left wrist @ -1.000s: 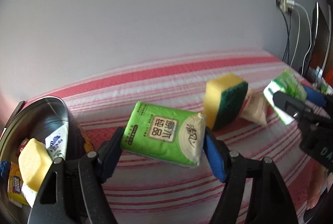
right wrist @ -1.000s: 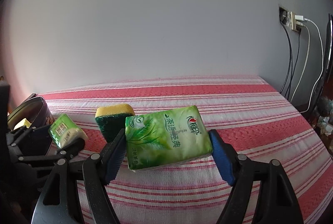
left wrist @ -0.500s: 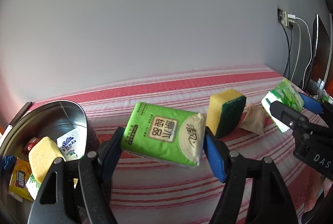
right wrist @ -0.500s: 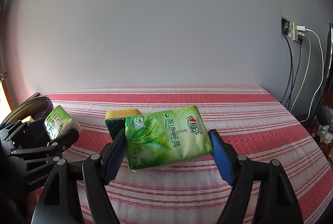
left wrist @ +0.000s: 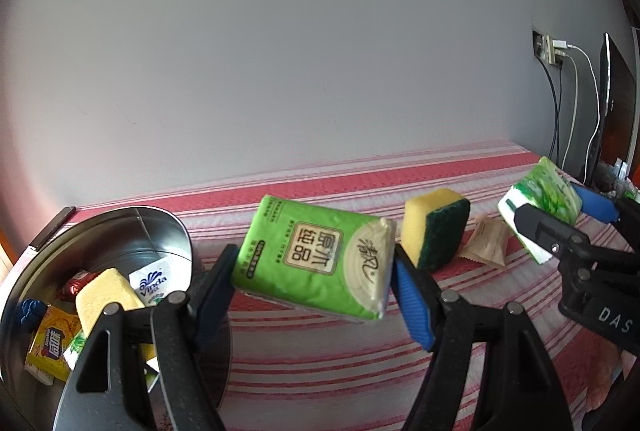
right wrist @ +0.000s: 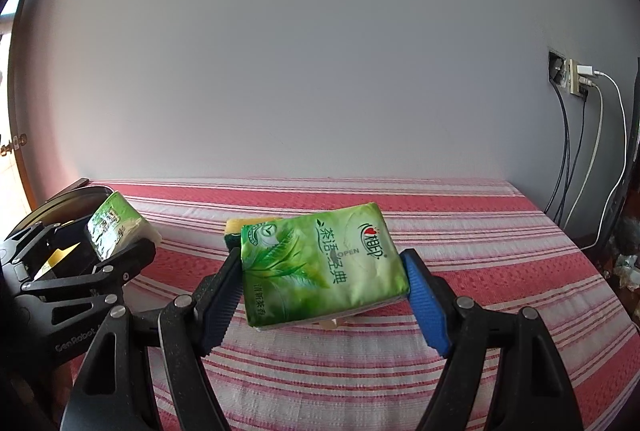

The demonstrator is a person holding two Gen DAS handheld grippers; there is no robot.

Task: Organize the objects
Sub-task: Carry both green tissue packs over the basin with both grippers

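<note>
While both packs hang clear of the striped cloth point(right wrist: 460, 231), the scene reads as follows.

Bright pack axis: the bright green pack point(left wrist: 316, 259) lies with its long axis across the left gripper point(left wrist: 312, 279), tilted so the left end sits higher and the right end lower; its printed face looks up toward the camera and the pale end points right.

Bright pack and fingers: it sits between the two blue pads, one short end against each, the pads pinching it; the pack is off the cloth, just right of the tin point(left wrist: 120, 239).

Leaf pack axis: the leaf-print pack point(right wrist: 320, 263) also spans its gripper crosswise, the right end raised a little, print facing up.

Leaf pack and fingers: the right gripper point(right wrist: 324, 287) squeezes it at both short ends between its blue pads, and it hangs above the cloth.

Left gripper pose: aimed forward and somewhat down, beside the tin's rim; in the right wrist view it shows at far left with the pack over the tin's edge.

Right gripper pose: aimed forward and slightly down, over the middle of the cloth; in the left wrist view it stands at far right.

Tin: it holds a yellow sponge point(left wrist: 104, 295), a white Vinda pack point(left wrist: 154, 281), a yellow packet point(left wrist: 52, 343) and some smaller items.

Cloth: a yellow-and-green sponge point(left wrist: 436, 227) stands on edge, with a tan sachet point(left wrist: 486, 241) just right of it.
</note>
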